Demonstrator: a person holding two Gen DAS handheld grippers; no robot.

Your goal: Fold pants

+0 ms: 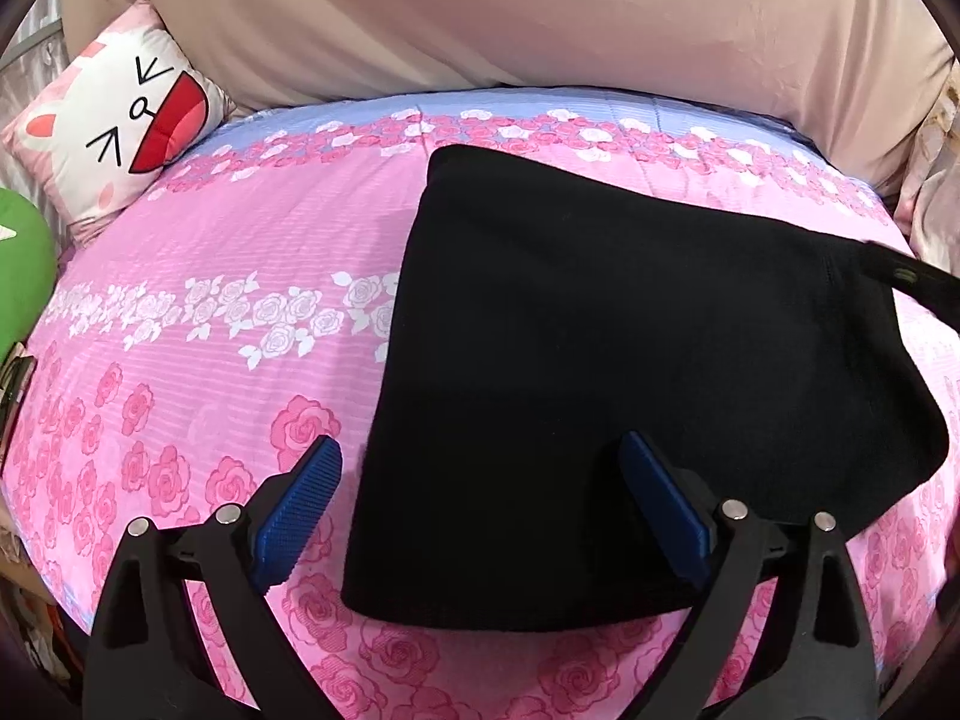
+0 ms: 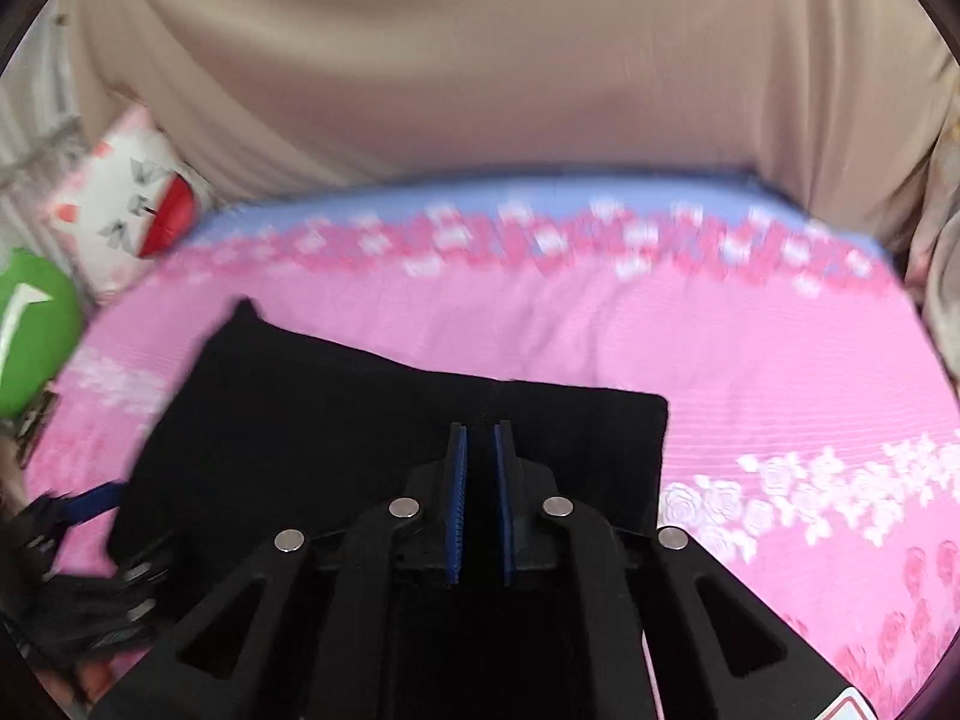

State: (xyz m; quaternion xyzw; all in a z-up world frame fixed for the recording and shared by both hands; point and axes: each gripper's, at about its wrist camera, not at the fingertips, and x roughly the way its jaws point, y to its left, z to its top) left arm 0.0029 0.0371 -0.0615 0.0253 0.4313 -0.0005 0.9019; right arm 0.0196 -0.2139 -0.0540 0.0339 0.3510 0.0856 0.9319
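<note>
Two grippers over black pants (image 1: 630,372) folded into a flat block on a pink rose-print bedsheet (image 1: 228,276). Landmark = pants.

Left of pants: wide strip of bare sheet, running out to a green plush (image 1: 21,264) and a cartoon-face pillow (image 1: 114,132) at the far-left corner, both well apart from the fabric. Pants' left edge is straight; near edge lies close to the bed's front.

Behind pants: band of sheet, then a beige headboard cover (image 1: 510,12). Right of pants, per right wrist view: large open stretch of sheet (image 2: 810,396).

Left gripper (image 1: 483,468): jaws spread wide, nothing clamped, tilted down, straddling the pants' near-left corner — left pad over sheet, right pad over fabric.

Right gripper (image 2: 480,438): pads nearly together, narrow slit between them, at the pants' near-right part. Dark fabric behind the slit; cannot tell if any is pinched. View is motion-blurred. It also enters the left wrist view at the pants' right edge.
</note>
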